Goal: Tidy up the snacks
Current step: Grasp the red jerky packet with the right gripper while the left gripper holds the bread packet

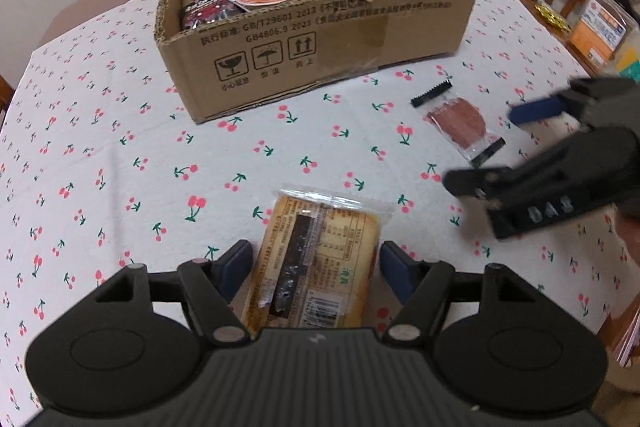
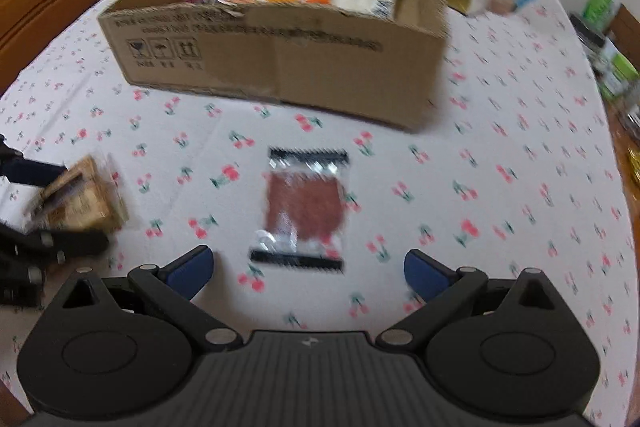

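My left gripper [image 1: 316, 269] straddles the clear-wrapped yellow cake [image 1: 316, 259], jaws apart, ready to clamp. My right gripper [image 2: 308, 273], spread wide, nears the clear red jerky packet [image 2: 304, 207]; brown cardboard box [image 2: 280, 67] at 12 o'clock.

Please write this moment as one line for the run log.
left gripper: open around cake packet | right gripper: open, near jerky packet | cardboard box: holds snacks

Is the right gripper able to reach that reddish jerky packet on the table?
Probably yes: the right gripper is open, and the jerky packet lies flat just ahead of its fingers on bare tablecloth, with nothing between.
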Tool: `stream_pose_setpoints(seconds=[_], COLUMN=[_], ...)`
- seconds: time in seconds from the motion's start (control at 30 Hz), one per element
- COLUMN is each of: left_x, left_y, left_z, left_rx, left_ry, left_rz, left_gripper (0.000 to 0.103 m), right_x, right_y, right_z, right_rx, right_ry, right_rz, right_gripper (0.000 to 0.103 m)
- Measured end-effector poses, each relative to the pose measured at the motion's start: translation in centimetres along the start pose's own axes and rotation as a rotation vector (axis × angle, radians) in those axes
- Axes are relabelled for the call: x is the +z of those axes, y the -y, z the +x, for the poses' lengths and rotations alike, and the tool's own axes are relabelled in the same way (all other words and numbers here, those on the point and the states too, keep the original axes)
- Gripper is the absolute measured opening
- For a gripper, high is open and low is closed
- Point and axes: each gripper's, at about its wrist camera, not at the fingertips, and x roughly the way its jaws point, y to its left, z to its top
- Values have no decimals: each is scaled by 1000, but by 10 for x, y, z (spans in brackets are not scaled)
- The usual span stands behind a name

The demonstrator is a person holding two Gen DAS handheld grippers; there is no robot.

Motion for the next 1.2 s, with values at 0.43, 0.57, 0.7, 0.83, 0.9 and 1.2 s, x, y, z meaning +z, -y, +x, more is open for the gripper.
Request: stream_pose_setpoints(seconds=[0.43, 0.57, 0.7, 0.83, 0.9, 1.2], left_x=[2, 2, 1, 2, 3, 11], left_y=[-2, -2, 1, 2, 2, -2], left_z=[-1, -3, -4, -5, -8, -26], left_rx=[-29, -34, -33, -38, -37, -25], left_ry=[-14, -16, -19, -28, -28, -21], left_rz=[72, 74, 85, 89, 90, 75], left_gripper=[63, 56, 56, 56, 56, 56], right_x=[16, 17, 20, 21, 21, 18], right_y=[-9, -11, -13, -12, -12, -11], right_z=[6, 4, 1, 0, -1, -19], right_rx=[14, 15, 15, 13, 12, 28], right_ry=[43, 53, 54, 44, 34, 9], right_rz=[-29, -32, -38, -39, -37, -44], right_gripper=[87, 74, 54, 51, 51, 50])
